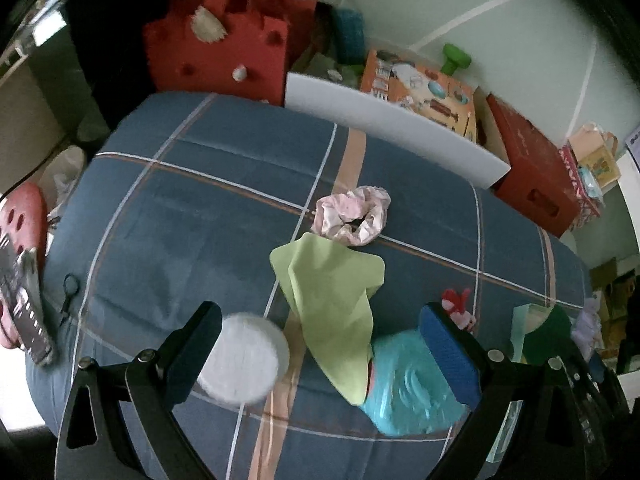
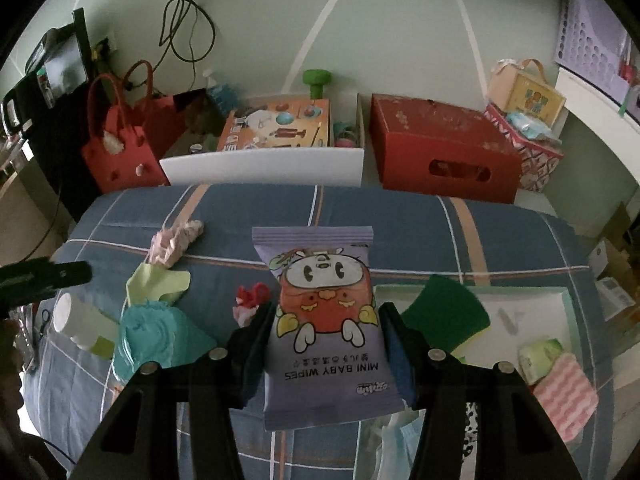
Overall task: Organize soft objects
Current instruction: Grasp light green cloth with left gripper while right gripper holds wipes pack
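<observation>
Bedding first: blue plaid quilted bedspread (image 2: 132,216) under everything. My right gripper (image 2: 328,336) clamps the glossy lilac baby-wipes pouch (image 2: 326,320), lifted above it. My left gripper (image 1: 320,344) stands apart over a crinkly teal bag (image 1: 412,384), limp lime cloth (image 1: 332,292), round white cap (image 1: 240,360).

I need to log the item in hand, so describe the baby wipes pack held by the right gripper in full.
The baby wipes pack is a soft lilac plastic pouch with crimped end seals, printed with a cartoon red-orange character and "MINI BABY WIPES", which reads upside down in the right wrist view. It looks sealed and full. The right gripper clamps it by both side edges, its pads pressing in, lifted clear above the blue plaid cloth. Nothing else touches it.
</observation>
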{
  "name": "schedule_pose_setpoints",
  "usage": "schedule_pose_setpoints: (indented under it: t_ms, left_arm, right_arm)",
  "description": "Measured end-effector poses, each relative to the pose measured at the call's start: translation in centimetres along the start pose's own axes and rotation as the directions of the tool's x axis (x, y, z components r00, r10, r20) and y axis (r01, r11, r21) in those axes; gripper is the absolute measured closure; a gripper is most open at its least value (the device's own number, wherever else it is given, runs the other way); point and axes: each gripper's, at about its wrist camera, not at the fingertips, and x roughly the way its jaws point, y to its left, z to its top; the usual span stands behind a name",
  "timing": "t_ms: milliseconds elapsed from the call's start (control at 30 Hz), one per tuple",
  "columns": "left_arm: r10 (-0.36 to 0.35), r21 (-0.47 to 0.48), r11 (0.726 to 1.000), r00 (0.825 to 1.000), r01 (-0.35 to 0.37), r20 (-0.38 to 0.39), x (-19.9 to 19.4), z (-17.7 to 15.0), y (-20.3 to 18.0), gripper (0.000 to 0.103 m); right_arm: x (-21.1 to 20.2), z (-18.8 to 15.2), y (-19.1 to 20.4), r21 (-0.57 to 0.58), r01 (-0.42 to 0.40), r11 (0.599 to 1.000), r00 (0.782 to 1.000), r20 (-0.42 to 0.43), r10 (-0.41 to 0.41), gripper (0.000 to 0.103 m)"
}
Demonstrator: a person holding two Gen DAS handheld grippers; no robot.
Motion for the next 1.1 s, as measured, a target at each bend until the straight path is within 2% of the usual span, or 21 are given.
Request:
schedule_pose_setpoints:
  t_ms: [100, 133, 200, 233, 333, 433, 600, 667, 833, 933, 1100]
  left_arm:
    - [-0.025, -0.002, 1.0, 0.994, 0.024, -0.103, 2.6, 1.4, 0.1, 0.007]
    - [-0.002, 0.005, 1.0, 0.99, 0.003, -0.14, 3.5, 1.9, 0.2, 0.009]
    - [0.067, 0.055, 0.997, 0.986, -0.059, -0.152, 4.4, 2.7, -0.2, 0.01]
    - [0.075, 0.066, 0.996, 0.984, -0.065, -0.163, 4.8, 3.0, -0.3, 0.01]
    - [0.065, 0.045, 0.997, 0.968, -0.056, -0.241, 7.0, 3.9, 0.1, 0.018]
    - [0.091, 0.055, 0.995, 0.951, -0.078, -0.296, 8.8, 4.2, 0.2, 0.026]
    - [0.116, 0.064, 0.993, 0.926, -0.1, -0.359, 11.0, 4.6, 0.3, 0.039]
    - [0.102, 0.049, 0.995, 0.913, -0.09, -0.396, 12.0, 4.6, 0.4, 0.042]
    - [0.1, 0.024, 0.995, 0.89, -0.1, -0.444, 13.7, 4.4, 0.9, 0.043]
    - [0.101, 0.013, 0.994, 0.888, -0.107, -0.448, 13.9, 4.5, 1.0, 0.043]
    - [0.119, 0.037, 0.993, 0.893, -0.114, -0.435, 14.5, 4.4, -0.3, 0.063]
  right_arm:
    - [0.1, 0.2, 0.2, 0.007, -0.008, 1.0, 1.0, 0.003, 0.008, 0.047]
    - [0.1, 0.2, 0.3, 0.01, -0.008, 1.0, 1.0, 0.001, 0.008, 0.047]
    - [0.2, 0.2, 0.3, 0.012, -0.004, 1.0, 1.0, -0.001, 0.004, 0.047]
    - [0.3, 0.2, 0.3, 0.012, -0.004, 1.0, 1.0, -0.002, 0.004, 0.047]
    - [0.5, 0.2, 0.3, 0.018, -0.014, 1.0, 1.0, -0.007, 0.014, 0.047]
    - [0.7, 0.1, -0.2, 0.034, -0.013, 0.999, 1.0, -0.009, 0.013, 0.047]
    - [1.0, 0.0, -1.0, 0.062, -0.016, 0.998, 1.0, -0.015, 0.017, 0.047]
    - [1.0, 0.0, -1.2, 0.068, -0.021, 0.997, 1.0, -0.015, 0.022, 0.047]
    - [1.0, -0.1, -1.4, 0.075, -0.027, 0.997, 1.0, -0.012, 0.028, 0.047]
    - [1.0, 0.0, -1.5, 0.078, -0.031, 0.996, 0.999, -0.011, 0.032, 0.047]
    - [0.8, -0.1, -1.7, 0.087, -0.037, 0.995, 0.999, -0.003, 0.038, 0.047]
